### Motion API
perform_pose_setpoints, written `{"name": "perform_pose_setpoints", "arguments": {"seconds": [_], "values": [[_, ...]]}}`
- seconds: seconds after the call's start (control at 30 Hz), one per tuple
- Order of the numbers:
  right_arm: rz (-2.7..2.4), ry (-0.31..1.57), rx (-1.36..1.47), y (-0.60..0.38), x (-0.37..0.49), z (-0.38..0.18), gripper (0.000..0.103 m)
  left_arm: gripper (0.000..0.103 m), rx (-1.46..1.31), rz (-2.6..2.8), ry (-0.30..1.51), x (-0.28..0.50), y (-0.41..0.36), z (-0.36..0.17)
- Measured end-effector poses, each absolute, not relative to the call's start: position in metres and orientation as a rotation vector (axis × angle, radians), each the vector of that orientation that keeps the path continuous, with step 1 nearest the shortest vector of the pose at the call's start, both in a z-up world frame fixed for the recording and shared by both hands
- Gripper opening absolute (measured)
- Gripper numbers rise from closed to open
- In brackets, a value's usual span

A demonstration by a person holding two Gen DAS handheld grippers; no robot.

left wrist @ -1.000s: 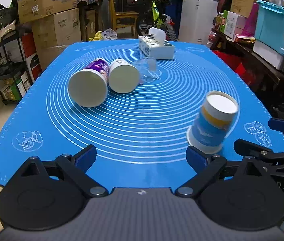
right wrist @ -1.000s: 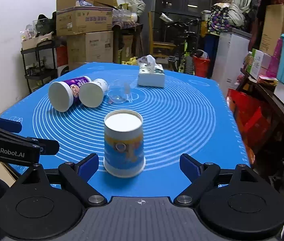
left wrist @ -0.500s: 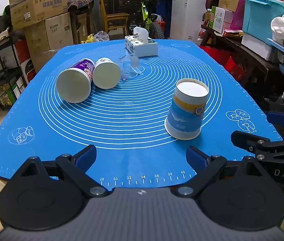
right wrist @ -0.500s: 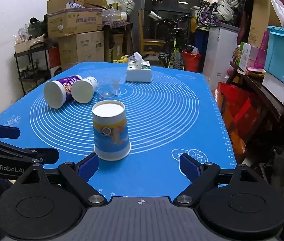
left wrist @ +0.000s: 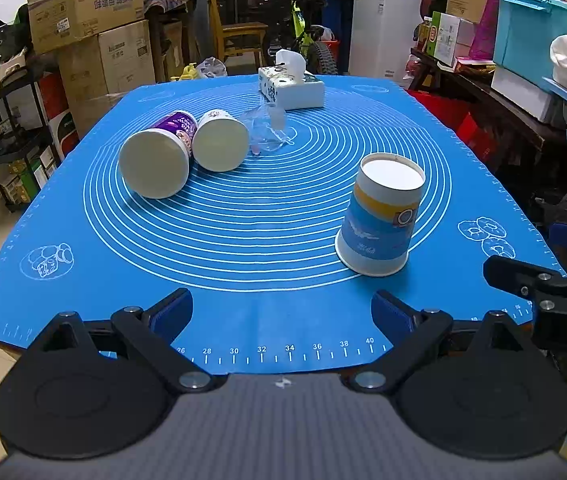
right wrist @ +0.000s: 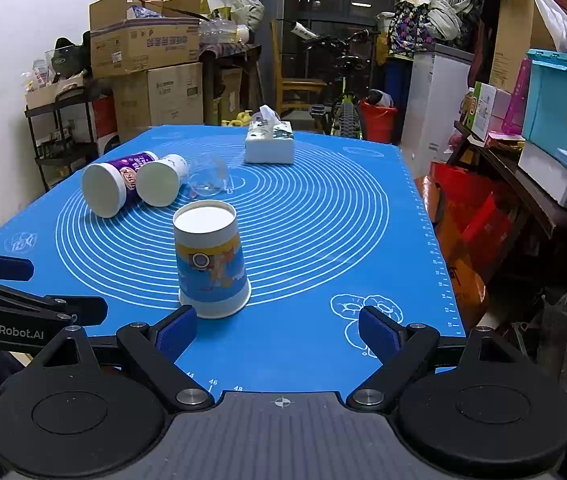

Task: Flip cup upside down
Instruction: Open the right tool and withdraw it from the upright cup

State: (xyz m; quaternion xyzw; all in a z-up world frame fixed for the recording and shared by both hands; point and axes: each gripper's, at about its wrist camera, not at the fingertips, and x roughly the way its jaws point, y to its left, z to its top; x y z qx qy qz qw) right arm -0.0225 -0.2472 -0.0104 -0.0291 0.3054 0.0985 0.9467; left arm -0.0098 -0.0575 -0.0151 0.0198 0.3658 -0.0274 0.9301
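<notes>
A blue-and-yellow paper cup (left wrist: 381, 216) stands mouth-down, its white base up, on the blue mat (left wrist: 243, 248) that covers the tabletop, inside the mat's ring of white circles. From the left-hand camera it sits at about 1 o'clock, ahead of the right finger of the left tongs (left wrist: 282, 314); from the right-hand camera the same cup (right wrist: 211, 258) sits at about 11 o'clock, just beyond the left finger of the right tongs (right wrist: 277, 334).

Both pairs of tongs hang over the near edge of the mat with their blue-padded fingers wide apart and nothing between them. Neither touches the cup. The right tongs' black frame also shows at 3 o'clock in the left-hand view, and the left tongs' frame at 9 o'clock in the right-hand view.

Farther back on the mat, at about 11 o'clock in the left-hand view, a purple cup (left wrist: 159, 158) and a white cup (left wrist: 221, 146) lie on their sides, touching, bases toward the cameras. A clear plastic cup (left wrist: 269, 132) lies just beside the white one. A tissue box (left wrist: 291, 88) stands at 12 o'clock near the far edge. Cardboard boxes (left wrist: 95, 12), a bicycle (right wrist: 343, 92) and a teal bin (left wrist: 535, 28) crowd the room behind.
</notes>
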Motion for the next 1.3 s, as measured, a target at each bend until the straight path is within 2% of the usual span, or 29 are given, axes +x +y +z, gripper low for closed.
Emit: {"name": "perform_pose_setpoints", "arguments": {"seconds": [1.3], "values": [[0.19, 0.642, -0.045, -0.2522, -0.0214, -0.0125, 0.089, 0.095, 0.056, -0.07, 0.767, -0.0105, -0.0608, -0.0212]]}}
